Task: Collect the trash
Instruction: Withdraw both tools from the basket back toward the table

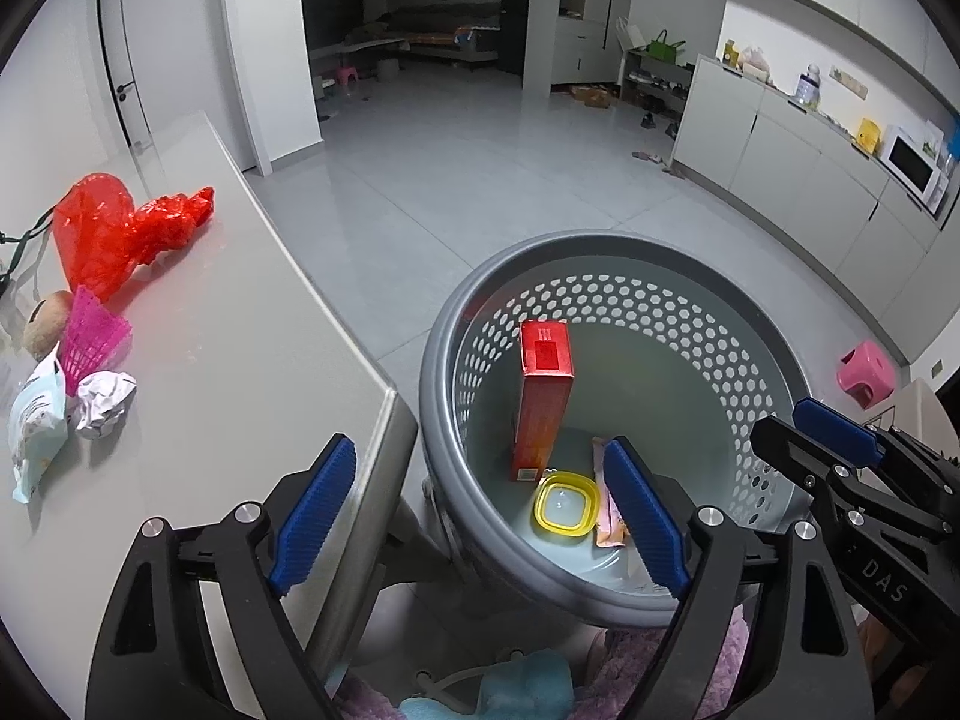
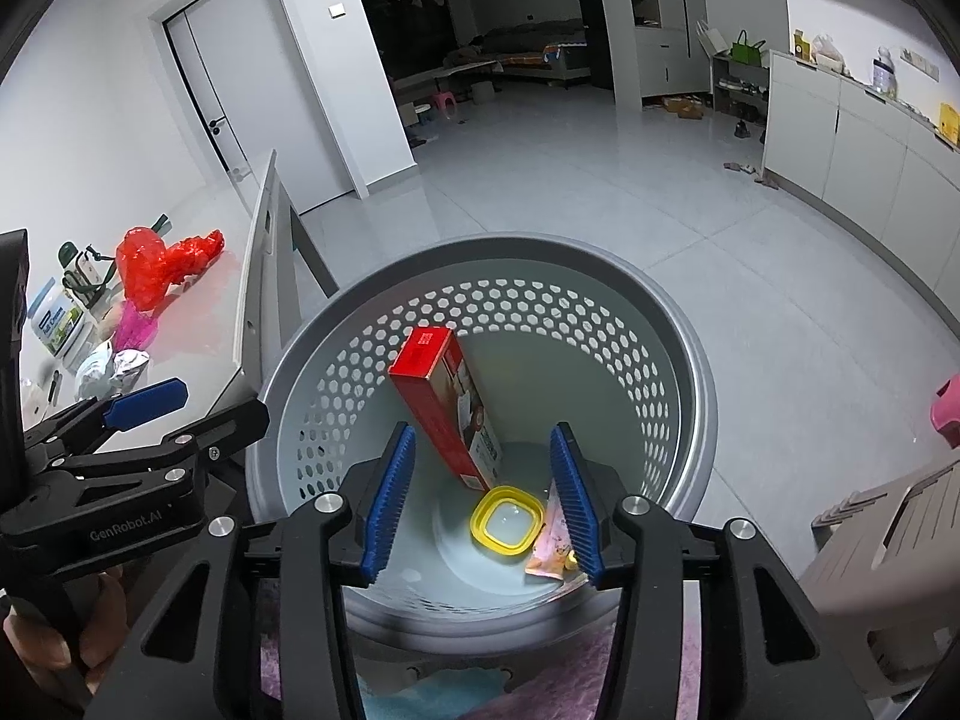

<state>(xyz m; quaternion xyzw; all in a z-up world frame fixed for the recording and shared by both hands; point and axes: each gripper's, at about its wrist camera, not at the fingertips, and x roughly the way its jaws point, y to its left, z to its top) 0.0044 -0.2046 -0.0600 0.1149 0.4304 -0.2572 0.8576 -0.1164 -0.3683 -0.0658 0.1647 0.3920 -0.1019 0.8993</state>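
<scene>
With both grippers over the grey basket (image 2: pixel 690 360), this reads as the gap between drops. Right gripper (image 2: pixel 486 504) is partly open and empty; left gripper (image 1: pixel 474 516) is wide open and empty. Already binned: red box (image 2: pixel 444 402), yellow lid (image 2: pixel 507 519), pink wrapper (image 2: pixel 555 540). Remaining trash sits on the counter (image 1: pixel 240 324) at 9 o'clock: crumpled paper (image 1: pixel 103 405), red bag (image 1: pixel 120 228), snack pouch (image 1: pixel 36 426). Next move probably needs the left gripper swung over to the paper.

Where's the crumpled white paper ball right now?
In the left wrist view, the paper ball lies on the table at far left, touching a pink mesh piece behind it, beside a pale snack bag.
</scene>
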